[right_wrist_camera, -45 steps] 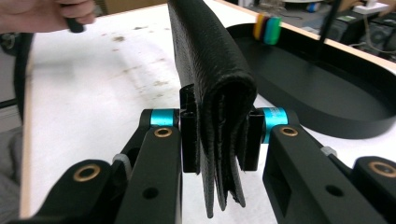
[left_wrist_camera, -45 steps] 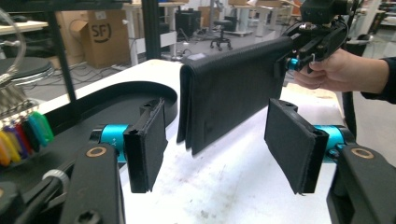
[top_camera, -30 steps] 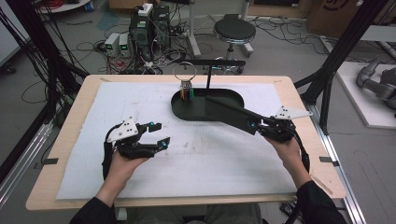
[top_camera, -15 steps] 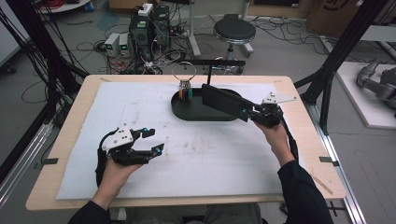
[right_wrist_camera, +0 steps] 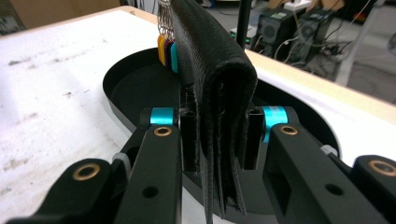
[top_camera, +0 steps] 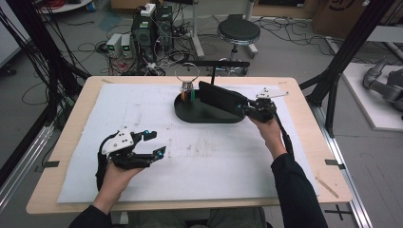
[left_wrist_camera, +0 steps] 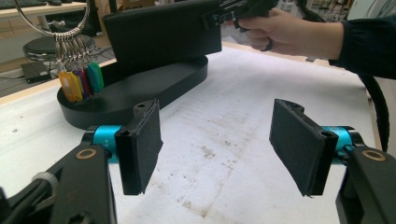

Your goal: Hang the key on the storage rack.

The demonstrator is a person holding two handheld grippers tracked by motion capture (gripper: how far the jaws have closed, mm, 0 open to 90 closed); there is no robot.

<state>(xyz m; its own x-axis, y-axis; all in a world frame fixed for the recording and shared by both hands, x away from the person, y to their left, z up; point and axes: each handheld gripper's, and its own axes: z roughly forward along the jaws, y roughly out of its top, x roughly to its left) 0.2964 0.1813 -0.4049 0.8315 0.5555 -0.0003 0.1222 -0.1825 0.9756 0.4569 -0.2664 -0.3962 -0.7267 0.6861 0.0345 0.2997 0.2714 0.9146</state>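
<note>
A black oval tray (top_camera: 190,113) lies at the far middle of the white mat. At its left end hangs a metal key ring (top_camera: 186,73) with coloured tags (top_camera: 188,93). My right gripper (top_camera: 247,108) is shut on a folded black wallet (top_camera: 221,97), held on edge just above the tray's right half. In the right gripper view the wallet (right_wrist_camera: 215,84) sits clamped between the jaws over the tray (right_wrist_camera: 135,79), tags (right_wrist_camera: 166,49) behind it. My left gripper (top_camera: 154,145) hovers open and empty near the mat's front left; its pads (left_wrist_camera: 140,144) stand wide apart, facing the tray (left_wrist_camera: 140,93) and wallet (left_wrist_camera: 163,32).
A black stand with a thin post and crossbar (top_camera: 218,63) rises behind the tray. The white mat (top_camera: 142,109) covers most of the wooden table (top_camera: 309,118). Black frame posts flank the table, and cables, boxes and a stool stand on the floor beyond.
My right gripper has carried the wallet left and away from me, over the tray toward the key ring. My left gripper has drifted slightly nearer and left, still open.
</note>
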